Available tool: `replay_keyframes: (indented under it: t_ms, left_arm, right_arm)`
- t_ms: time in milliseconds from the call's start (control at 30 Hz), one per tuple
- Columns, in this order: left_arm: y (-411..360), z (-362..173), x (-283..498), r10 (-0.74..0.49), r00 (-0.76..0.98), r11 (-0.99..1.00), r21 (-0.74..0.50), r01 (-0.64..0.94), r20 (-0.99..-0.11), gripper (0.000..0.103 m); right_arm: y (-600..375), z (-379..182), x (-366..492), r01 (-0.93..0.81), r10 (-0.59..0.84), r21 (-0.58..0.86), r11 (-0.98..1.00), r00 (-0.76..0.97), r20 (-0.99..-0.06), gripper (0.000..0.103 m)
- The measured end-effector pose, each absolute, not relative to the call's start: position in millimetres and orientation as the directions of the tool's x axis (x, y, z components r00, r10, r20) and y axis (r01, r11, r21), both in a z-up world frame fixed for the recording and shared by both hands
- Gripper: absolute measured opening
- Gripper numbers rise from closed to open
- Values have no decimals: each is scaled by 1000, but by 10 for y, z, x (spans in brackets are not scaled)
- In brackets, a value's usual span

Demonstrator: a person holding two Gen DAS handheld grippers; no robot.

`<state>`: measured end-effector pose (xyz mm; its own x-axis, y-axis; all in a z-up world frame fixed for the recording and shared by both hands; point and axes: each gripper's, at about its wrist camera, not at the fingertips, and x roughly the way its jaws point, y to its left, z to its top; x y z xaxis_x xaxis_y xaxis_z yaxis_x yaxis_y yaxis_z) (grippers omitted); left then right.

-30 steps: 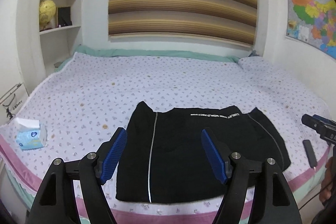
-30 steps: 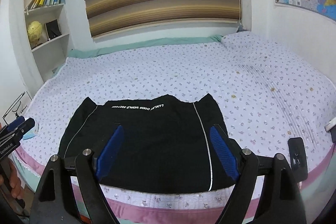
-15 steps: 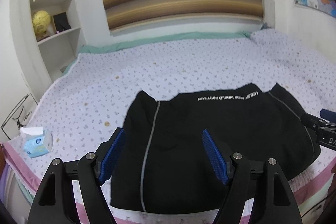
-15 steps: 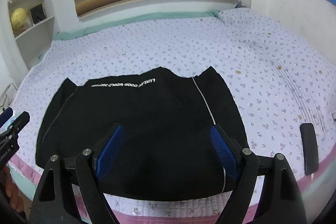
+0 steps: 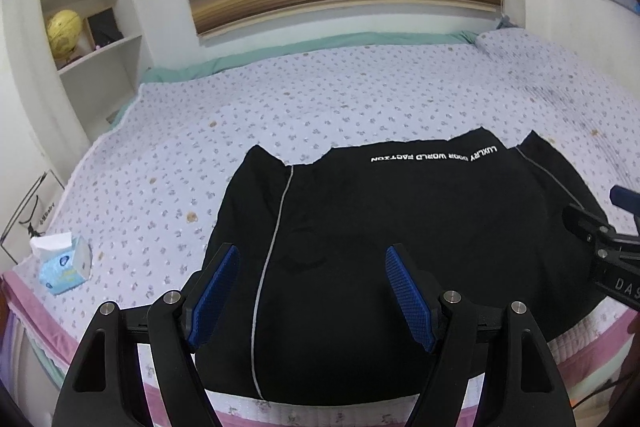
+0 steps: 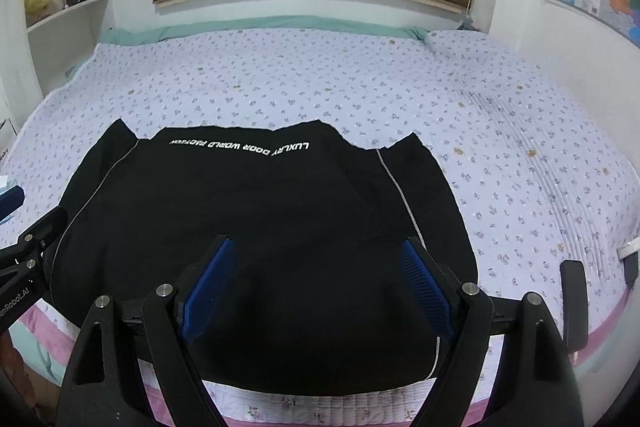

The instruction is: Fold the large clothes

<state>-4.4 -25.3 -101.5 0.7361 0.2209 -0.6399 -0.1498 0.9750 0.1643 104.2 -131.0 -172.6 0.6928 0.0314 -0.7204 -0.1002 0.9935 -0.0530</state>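
A black garment (image 5: 400, 227) with white lettering and thin grey piping lies folded flat on the near edge of the bed; it also shows in the right wrist view (image 6: 260, 219). My left gripper (image 5: 312, 291) is open and empty, hovering over the garment's left part near its front hem. My right gripper (image 6: 316, 287) is open and empty above the garment's right front part. The right gripper's tip shows at the right edge of the left wrist view (image 5: 600, 247); the left gripper's tip shows at the left edge of the right wrist view (image 6: 28, 251).
The bed (image 5: 360, 95) has a lilac flowered cover with a pink front edge. A blue tissue pack (image 5: 64, 263) lies at its left front corner. A black phone (image 6: 574, 303) lies at the right front edge. A bookshelf (image 5: 88, 11) stands at the left wall.
Both grippers have moved forward and down toward the garment, which now looks larger in both views. Both stay open and empty.
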Motion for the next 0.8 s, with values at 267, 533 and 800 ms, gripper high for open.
replay_keyframes:
  t_ms: [267,533,800]
  left_arm:
    - [-227,-1037,-54,200,728,980,144,-139,-656,77]
    - [-245,-1042,-74,185,723,983,133,-129,-665,77]
    - [-224,-1054,-97,180,718,984,125,-130,-672,77]
  right_arm:
    - [-1343,-1771,1037,-92,35,-36,995,674,-738,87]
    - [-1328,-1759,1002,-94,35,-38,995,673,-739,87]
    - [-1317,-1759,988,-95,38,-36,995,670,-742,87]
